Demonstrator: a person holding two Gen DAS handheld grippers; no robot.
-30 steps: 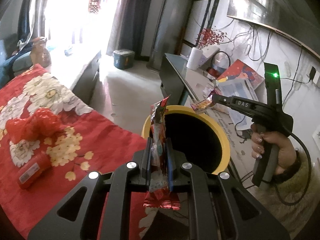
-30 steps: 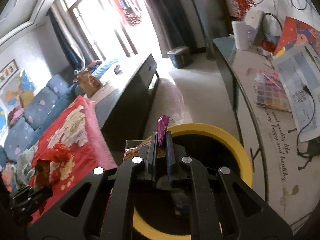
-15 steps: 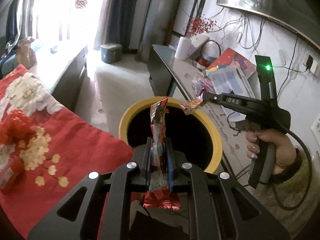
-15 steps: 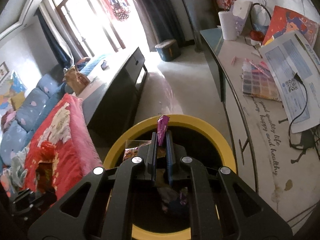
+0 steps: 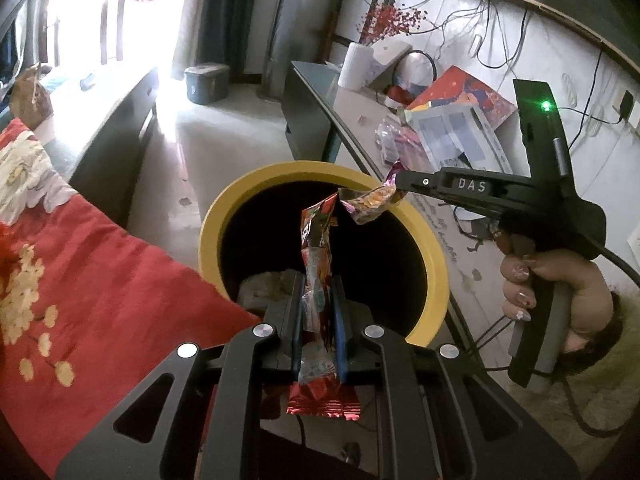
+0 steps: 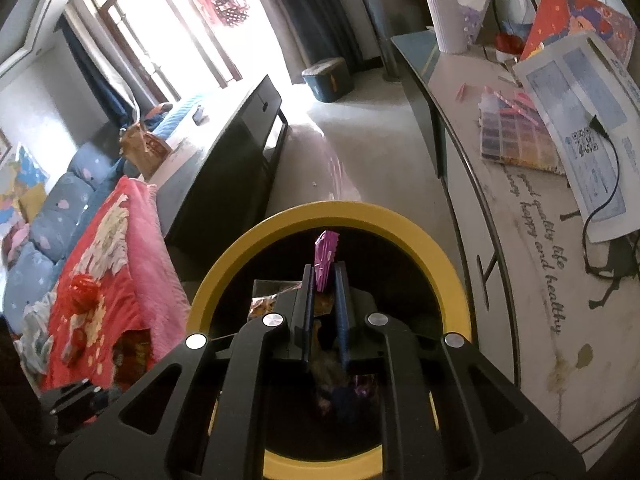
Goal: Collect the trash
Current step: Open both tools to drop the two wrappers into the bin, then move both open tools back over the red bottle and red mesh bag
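Note:
My left gripper (image 5: 318, 284) is shut on a red snack wrapper (image 5: 318, 248), held upright over the mouth of the yellow-rimmed bin (image 5: 216, 216). My right gripper (image 6: 324, 276) is over the same bin (image 6: 436, 256); its jaws stand slightly apart with a purple and orange wrapper (image 6: 326, 258) between them. In the left wrist view the right gripper (image 5: 396, 186) holds that wrapper (image 5: 370, 202) at its tip above the bin's far rim. Some trash lies dark inside the bin.
A red flowered cloth (image 5: 92, 280) covers the surface left of the bin, with a red crumpled piece (image 6: 82, 286) on it. A grey desk (image 6: 520, 240) with papers and cables runs along the right. A dark low cabinet (image 6: 232, 168) stands behind.
Both grippers have moved further over the bin's mouth with their wrappers. The right gripper's jaws now stand a little wider apart than before.

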